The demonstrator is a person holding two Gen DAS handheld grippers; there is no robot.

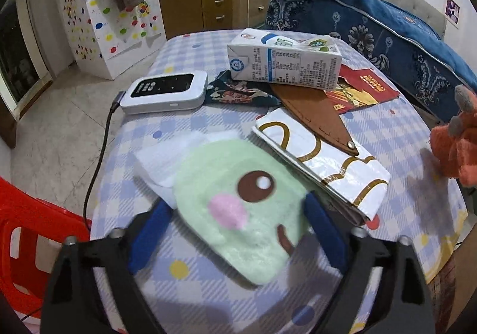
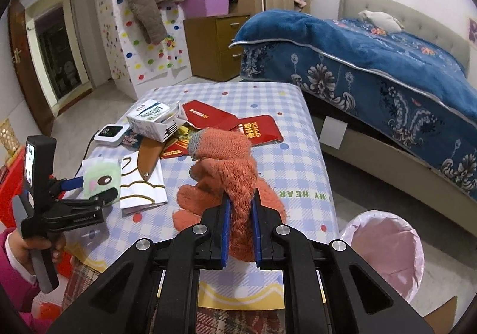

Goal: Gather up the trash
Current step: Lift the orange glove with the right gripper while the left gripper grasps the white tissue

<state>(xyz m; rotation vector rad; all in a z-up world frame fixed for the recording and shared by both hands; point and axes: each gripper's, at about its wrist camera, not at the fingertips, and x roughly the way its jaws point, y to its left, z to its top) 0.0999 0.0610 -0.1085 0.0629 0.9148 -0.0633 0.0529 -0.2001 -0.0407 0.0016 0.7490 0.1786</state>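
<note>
A bed [image 2: 387, 71] under a blue floral blanket runs along the far right of the room, with a narrow strip of floor between it and the table [image 2: 268, 101], whose checked cloth reaches rounded corners at the far end. Left of the table the tiled floor lies open toward a doorway, and one red plastic chair [image 1: 26, 226] stands just beside the near left edge. At the near right corner, below the table edge, sits one bin [image 2: 384, 250] lined with a pink bag, its mouth clear. The table's right half is bare cloth; the clutter gathers left and centre: one milk carton [image 1: 283, 62] on its side, two red envelopes [image 2: 238, 125] under and beyond it, one brown leather sheath [image 1: 313, 116] lying partly over one folded white-and-gold bag [image 1: 325, 167], one white device [image 1: 167, 92] with a cable trailing over the left edge, and one pale green plush face pad [image 1: 238, 208] resting on a white tissue [image 1: 161, 161]. The right gripper [image 2: 240, 214] is clamped tight on an orange knitted glove [image 2: 226, 161], which hangs bunched above the near centre of the table, its grey fingertips pointing away. The left gripper [image 1: 235, 214] stands wide apart, its blue fingers [image 1: 149, 232] either side of the green pad without pressing it.
</note>
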